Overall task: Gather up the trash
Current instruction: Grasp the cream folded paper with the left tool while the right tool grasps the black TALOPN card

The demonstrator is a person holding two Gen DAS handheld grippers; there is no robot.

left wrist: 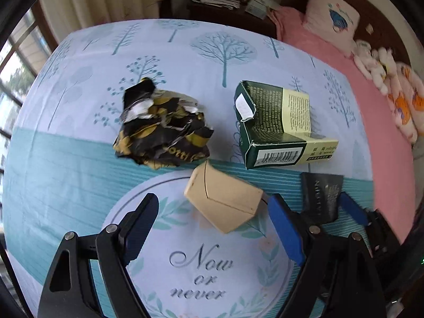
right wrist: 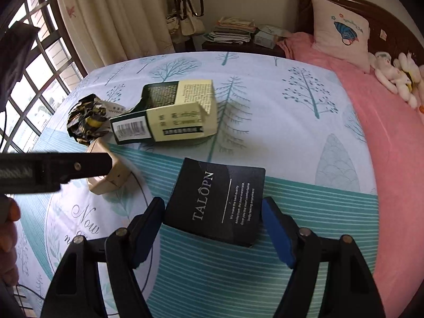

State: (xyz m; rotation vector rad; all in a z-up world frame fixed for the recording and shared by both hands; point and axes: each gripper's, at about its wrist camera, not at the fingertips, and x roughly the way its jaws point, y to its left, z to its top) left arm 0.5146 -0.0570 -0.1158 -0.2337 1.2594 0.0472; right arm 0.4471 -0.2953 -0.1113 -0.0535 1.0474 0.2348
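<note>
Four pieces of trash are seen on a tree-printed bedsheet (left wrist: pixel 79 175).

Left wrist view: the left gripper (left wrist: pixel 212 206) is held spread wide and pointed steeply down. A small tan box (left wrist: pixel 222 201) lies tilted at frame centre between its fingers, but the pads are kept clear of it, so nothing is grasped. A crumpled black-and-gold wrapper (left wrist: pixel 161 129) is found at centre left, just above the tan box. A torn green and cream carton (left wrist: pixel 278 124) lies at centre right, open and flattened. A black card sleeve (left wrist: pixel 320 196) is seen at lower right, partly hidden behind the left gripper's right finger, with the blue fingers of the other tool on either side of it.

Right wrist view: the right gripper (right wrist: pixel 212 212) is also held open. The black card sleeve, printed TALOPN, sits at lower centre between its fingers; whether the pads touch its edges cannot be told, and no clamping is shown. The green carton is at upper centre, the wrapper at upper left, the tan box at mid left, partly covered by the left tool's black body. A pink blanket (right wrist: pixel 384 137) fills the right side.
</note>
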